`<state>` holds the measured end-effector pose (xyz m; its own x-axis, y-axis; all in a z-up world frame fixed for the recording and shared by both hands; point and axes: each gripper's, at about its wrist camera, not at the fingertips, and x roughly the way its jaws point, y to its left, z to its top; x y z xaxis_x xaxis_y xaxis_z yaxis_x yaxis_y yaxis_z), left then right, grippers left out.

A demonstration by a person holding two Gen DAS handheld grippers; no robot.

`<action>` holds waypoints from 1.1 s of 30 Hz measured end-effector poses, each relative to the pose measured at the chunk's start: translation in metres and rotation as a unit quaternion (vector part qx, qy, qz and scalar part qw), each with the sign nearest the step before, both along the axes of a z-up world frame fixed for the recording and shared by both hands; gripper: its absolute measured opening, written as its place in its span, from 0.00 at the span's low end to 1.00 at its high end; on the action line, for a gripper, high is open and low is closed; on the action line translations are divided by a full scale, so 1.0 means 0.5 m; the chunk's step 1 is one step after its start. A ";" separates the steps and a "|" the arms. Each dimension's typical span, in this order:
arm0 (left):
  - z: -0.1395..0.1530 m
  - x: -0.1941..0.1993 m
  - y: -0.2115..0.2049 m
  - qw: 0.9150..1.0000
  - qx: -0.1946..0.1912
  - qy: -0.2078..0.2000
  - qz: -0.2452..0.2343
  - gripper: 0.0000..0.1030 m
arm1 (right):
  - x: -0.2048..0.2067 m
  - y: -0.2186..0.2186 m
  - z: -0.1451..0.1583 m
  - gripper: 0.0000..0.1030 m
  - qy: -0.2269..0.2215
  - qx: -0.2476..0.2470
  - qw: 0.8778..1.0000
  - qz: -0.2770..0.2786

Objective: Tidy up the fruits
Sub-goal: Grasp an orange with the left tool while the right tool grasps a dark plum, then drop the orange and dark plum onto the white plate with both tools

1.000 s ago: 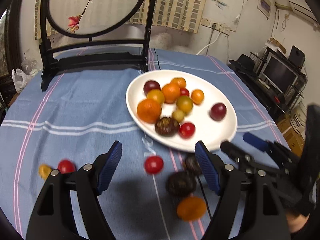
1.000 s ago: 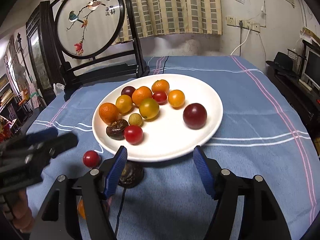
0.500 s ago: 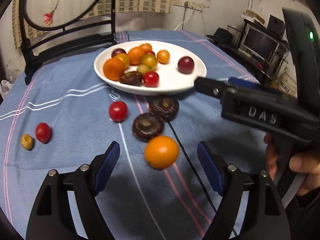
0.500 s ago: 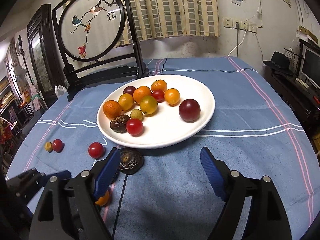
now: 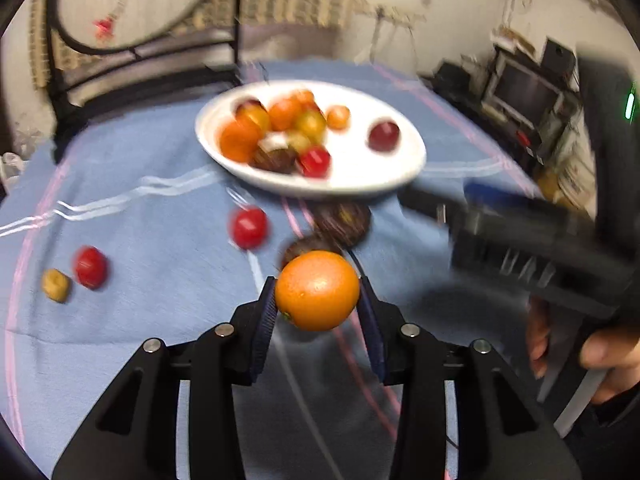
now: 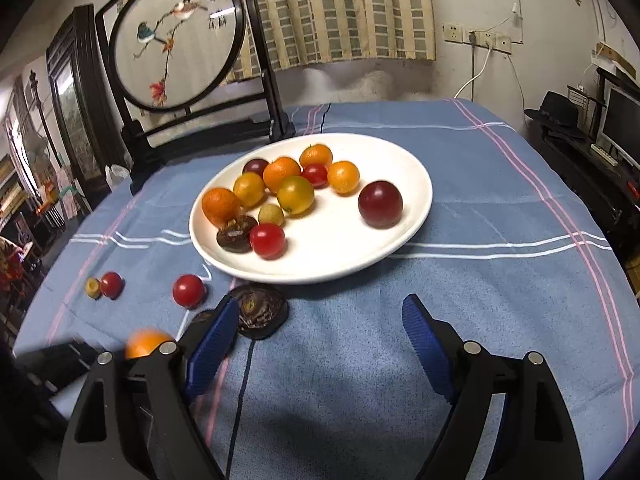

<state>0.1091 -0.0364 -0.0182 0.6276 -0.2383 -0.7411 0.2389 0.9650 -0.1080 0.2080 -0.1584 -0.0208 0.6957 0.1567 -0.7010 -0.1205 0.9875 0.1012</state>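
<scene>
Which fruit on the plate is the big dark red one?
Find the white plate on the blue tablecloth. Most fruits huddle on its left half; the dark red plum sits alone on the right, larger and darker than the small red tomatoes.

Ahead of you a round embroidered screen point(image 6: 178, 42) stands in a dark wooden frame at the table's far edge. Behind it hangs a checked curtain point(image 6: 344, 12). Right, wall sockets point(image 6: 478, 38), a black hat point(image 6: 558, 110), a monitor point(image 6: 622, 124).
</scene>
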 end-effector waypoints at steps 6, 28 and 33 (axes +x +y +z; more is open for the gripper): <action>0.029 0.021 0.066 0.998 -0.018 -0.009 0.062 0.38 | -0.013 0.060 -0.016 0.82 0.023 -0.019 0.997 0.068; 0.014 0.049 0.139 0.992 -0.046 0.013 0.117 0.38 | 0.019 0.221 -0.074 0.42 0.092 -0.100 0.989 0.064; 0.007 0.053 0.137 0.992 -0.044 0.019 0.114 0.38 | 0.002 0.201 -0.069 0.42 0.086 -0.068 0.991 0.077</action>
<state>0.1355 0.0321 -0.0146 0.6454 -0.1585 -0.7473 0.0102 0.9799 -0.1990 0.2091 -0.0580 -0.0553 0.5392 0.1473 -0.8292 -0.2641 0.9645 -0.0004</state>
